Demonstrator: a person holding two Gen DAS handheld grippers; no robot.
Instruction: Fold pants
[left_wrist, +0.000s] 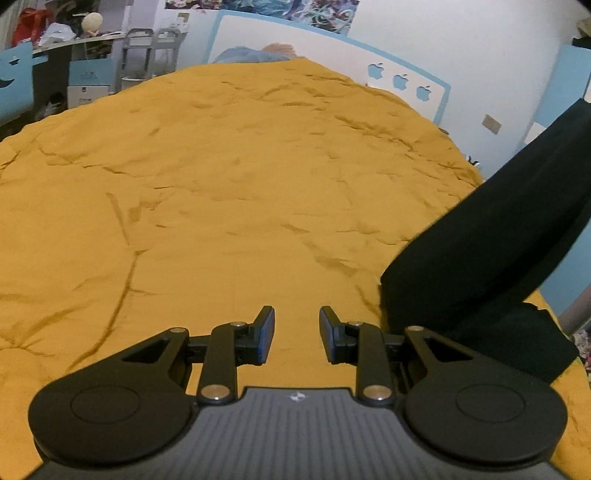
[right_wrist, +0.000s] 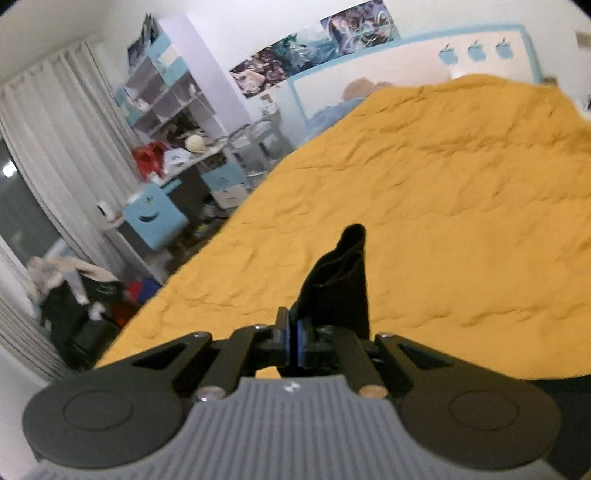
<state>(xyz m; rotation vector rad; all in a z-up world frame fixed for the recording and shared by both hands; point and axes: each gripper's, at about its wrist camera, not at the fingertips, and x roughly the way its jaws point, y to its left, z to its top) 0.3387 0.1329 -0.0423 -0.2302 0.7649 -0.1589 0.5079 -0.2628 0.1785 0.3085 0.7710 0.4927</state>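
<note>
right claw pinches the black pants above the mustard bed

the right claw (right_wrist: 294, 341) has its two blue-padded fingers pressed together on a bunched fold of the black fabric pants (right_wrist: 338, 286); the cloth stands up in a narrow peak just past the fingertips, clear of the cover behind it; the left claw (left_wrist: 296, 334) stands part open, its blue pads apart with nothing between them, only bedcover showing through the gap; in the left wrist view the same black pants (left_wrist: 491, 236) run as a broad dark band from the upper right edge of the picture down to the bed just right of that claw, where a lower part lies crumpled on the cover.

both claws hang over the wrinkled mustard-yellow quilted bedcover (left_wrist: 240, 177), which fills most of each view; beyond it stands a white headboard with a light blue border and apple-shaped cutouts (left_wrist: 400, 81); a blue pillow (left_wrist: 251, 55) lies at its foot; left of the bed a cluttered desk (right_wrist: 195, 158) carries a red bag and a pale round ball; white and blue shelves (right_wrist: 166, 88) rise behind it, and long pale curtains (right_wrist: 48, 147) hang at the far left.
</note>
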